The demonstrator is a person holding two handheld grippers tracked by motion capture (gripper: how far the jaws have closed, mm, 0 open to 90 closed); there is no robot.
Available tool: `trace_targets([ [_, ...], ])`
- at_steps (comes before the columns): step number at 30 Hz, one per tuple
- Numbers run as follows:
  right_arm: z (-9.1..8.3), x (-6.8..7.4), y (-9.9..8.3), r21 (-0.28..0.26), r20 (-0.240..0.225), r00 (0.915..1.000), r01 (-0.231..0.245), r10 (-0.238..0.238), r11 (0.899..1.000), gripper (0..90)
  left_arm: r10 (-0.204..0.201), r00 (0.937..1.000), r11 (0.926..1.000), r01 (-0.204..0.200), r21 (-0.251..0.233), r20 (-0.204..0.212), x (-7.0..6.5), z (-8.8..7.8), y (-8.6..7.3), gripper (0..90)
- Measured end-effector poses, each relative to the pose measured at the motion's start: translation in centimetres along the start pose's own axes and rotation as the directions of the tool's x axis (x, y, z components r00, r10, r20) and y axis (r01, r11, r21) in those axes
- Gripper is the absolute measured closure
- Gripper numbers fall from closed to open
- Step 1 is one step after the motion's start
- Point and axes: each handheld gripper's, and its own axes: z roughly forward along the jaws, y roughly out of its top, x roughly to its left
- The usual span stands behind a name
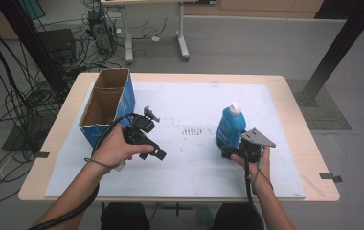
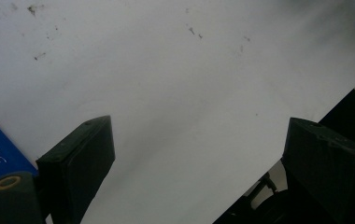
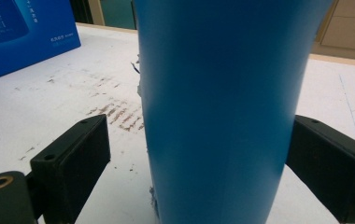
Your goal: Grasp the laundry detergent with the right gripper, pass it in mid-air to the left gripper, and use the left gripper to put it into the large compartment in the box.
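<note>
While blue bottle (image 3: 217,116) stands between right gripper (image 3: 199,154) jaws, seemingly untouched, cardboard box (image 1: 106,103) flanks left gripper (image 1: 144,136), jaws released.

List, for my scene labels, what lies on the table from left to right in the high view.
Cardboard box → left gripper → brown scuff marks → blue bottle → right gripper.
</note>
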Motion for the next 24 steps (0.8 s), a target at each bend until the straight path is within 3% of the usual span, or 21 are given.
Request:
trace_targets([
  [8, 0.67, 0.08, -0.06, -0.023, 0.013, 0.9998, 0.014, -0.014, 1.0, 7.5, 0.0, 1.0, 1.0, 0.0, 0.001, 0.006, -0.09, 0.19, -0.15, 9.6],
  [24, 1.03, 0.17, -0.28, -0.027, 0.01, 0.9999, -0.007, 0.007, 1.0, 7.5, -0.005, 0.9999, 1.0, 0.005, 0.005, 0.009, 0.03, 0.42, -0.1, 9.6],
])
